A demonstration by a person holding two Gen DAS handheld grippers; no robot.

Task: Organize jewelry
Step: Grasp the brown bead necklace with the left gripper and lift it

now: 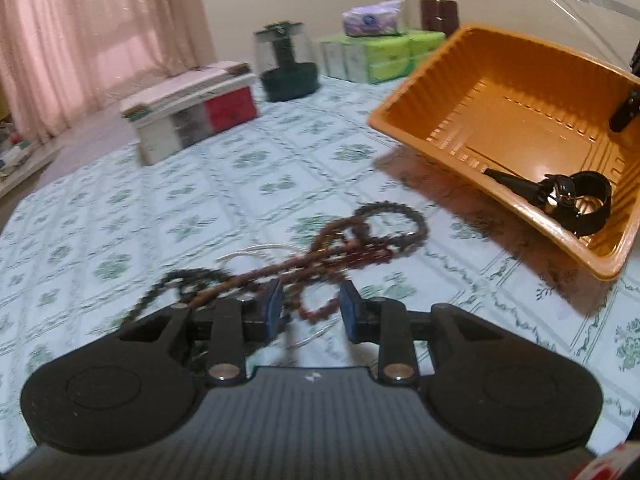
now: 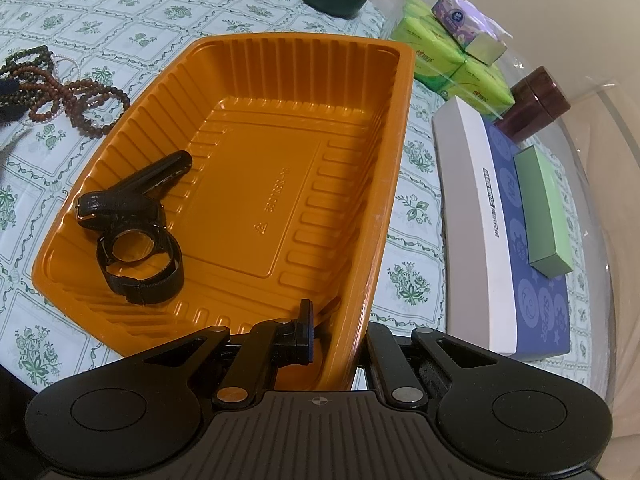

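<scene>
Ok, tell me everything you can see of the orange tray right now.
The orange tray is a rectangular, thin, glossy plastic dish with ribbed walls, a rolled rim and embossed marks on its floor. It is tilted: one end is lifted off the floral tablecloth, the right hand-held gripper shut on its rim, one finger inside the wall and one outside. Two black watches lie together at its low end; the rest of its floor is bare. The bead bracelets lie outside it on the cloth.
</scene>
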